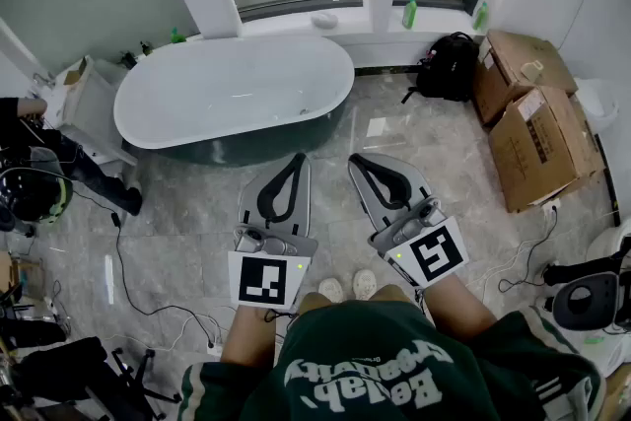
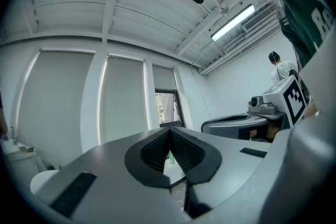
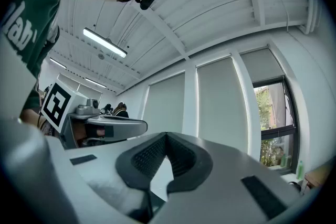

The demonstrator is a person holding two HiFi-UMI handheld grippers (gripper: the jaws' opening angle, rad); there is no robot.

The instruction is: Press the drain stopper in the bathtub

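While the bathtub (image 1: pixel 237 89) stands well apart from the operator, across a stretch of tiled floor (image 1: pixel 187 222), the step in hand is judged to be the approach; no pressing is under way. The left gripper (image 1: pixel 294 161) and the right gripper (image 1: pixel 359 159) are held side by side at waist level, pointing toward the tub. Each is clenched tip to tip with nothing between its jaws, and each gripper view confirms this for its own tool. To perform the step well, walk to the long near side of the tub and step over the cables (image 1: pixel 123 271) on the floor at the left. Lean over the rim and tilt one gripper downward. Keep its jaws closed so that the tips form a single blunt point. Set that point on the centre of the stopper and push straight down, not at a slant, so the tips are less likely to slide off onto the smooth tub floor. Hold the other gripper clear of the rim. The drain stopper itself cannot be identified with certainty. A small dark mark (image 1: pixel 303 110) on the tub floor near the right end may be it, but it is too small to tell. Neither gripper view shows the inside of the tub; both look at the blinds, the window and the ceiling. The operator's green sweatshirt (image 1: pixel 375 370) covers the lower part of the head view.
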